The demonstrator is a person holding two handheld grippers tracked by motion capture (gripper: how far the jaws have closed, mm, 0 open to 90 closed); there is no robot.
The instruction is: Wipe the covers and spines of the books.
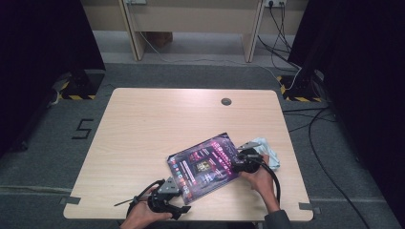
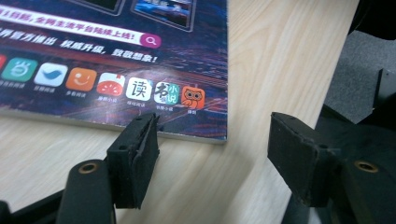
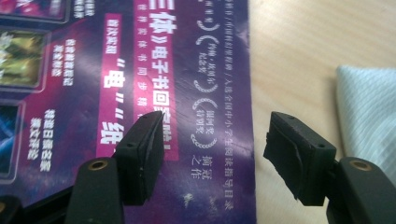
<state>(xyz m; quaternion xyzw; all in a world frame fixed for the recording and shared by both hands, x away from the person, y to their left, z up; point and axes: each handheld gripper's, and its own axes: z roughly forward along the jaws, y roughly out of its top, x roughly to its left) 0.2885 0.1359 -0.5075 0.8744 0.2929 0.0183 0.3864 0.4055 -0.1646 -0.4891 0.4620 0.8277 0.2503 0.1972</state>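
Both of my grippers are down at the purple magazine [image 1: 204,166], which lies flat and skewed on the near right part of the wooden table [image 1: 143,129]. My left gripper [image 1: 177,206] sits at the magazine's near left corner; in the left gripper view [image 2: 212,154] its jaws stand wide apart with nothing pressed between the pads. From there the magazine [image 2: 116,60] lies just ahead of my fingers: the left pad [image 2: 135,158] is right at its near edge, below the row of app icons, whether touching I cannot tell; the right pad [image 2: 299,158] is off the cover, over bare table [image 2: 261,70], past the corner. My right gripper [image 1: 237,163] is at the magazine's far right edge, held in my right hand [image 1: 260,179]. In the right gripper view [image 3: 212,154] its jaws are also wide, gripping nothing. The cover's long edge runs between the two pads: my left pad [image 3: 140,156] sits over the printed purple cover [image 3: 140,56], my right pad [image 3: 299,156] over bare wood [image 3: 299,56]. Contact with the cover cannot be judged. A pale folded cloth [image 3: 369,116] lies on the table just beyond my right finger; in the high view it [image 1: 270,151] shows right behind the right gripper.
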